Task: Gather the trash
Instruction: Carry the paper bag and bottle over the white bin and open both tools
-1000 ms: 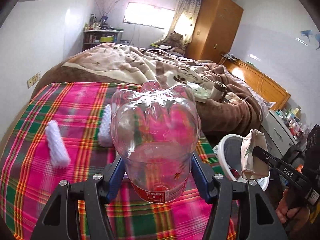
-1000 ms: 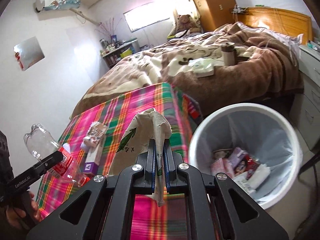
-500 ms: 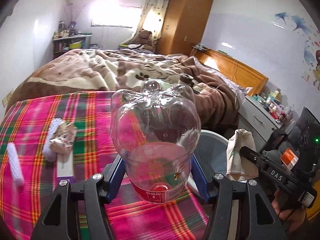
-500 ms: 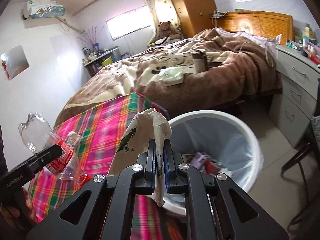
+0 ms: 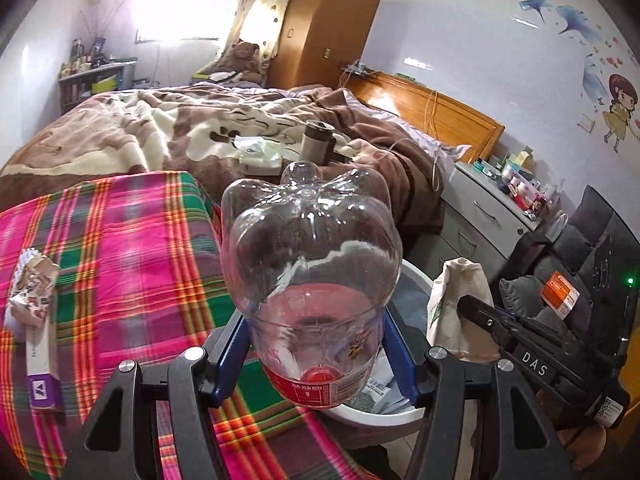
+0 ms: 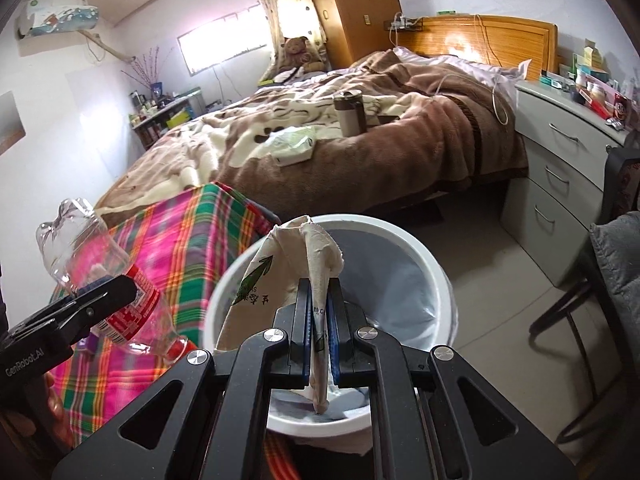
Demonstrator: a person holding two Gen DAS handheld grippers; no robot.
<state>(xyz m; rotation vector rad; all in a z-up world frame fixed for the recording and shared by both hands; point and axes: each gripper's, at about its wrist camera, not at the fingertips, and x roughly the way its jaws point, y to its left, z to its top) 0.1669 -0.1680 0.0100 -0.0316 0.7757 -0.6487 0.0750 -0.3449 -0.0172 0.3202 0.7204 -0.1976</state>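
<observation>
- Clear plastic bottle [image 5: 312,280] with a red label — centre of the left wrist view, base pointing away, clamped between the blue pads of the left gripper [image 5: 316,344].
- Crumpled paper bag [image 6: 296,280], cream with green print — pinched flat in the right gripper [image 6: 319,344], its jaws pressed together on it, at centre frame over the white trash bin [image 6: 420,252].
- Bin beside the plaid cloth [image 5: 112,248]; a wrapper and small box [image 5: 36,320] lie at left.

Clear plastic bottle [image 5: 312,264], red label; cream paper bag [image 6: 296,276] with green arrow print. White trash bin [image 6: 436,276], grey-blue liner; tablecloth [image 5: 120,248] plaid in pink, green, orange. Bed blanket [image 6: 360,152] brown with cream patches; gripper pads [image 5: 394,354] blue.
</observation>
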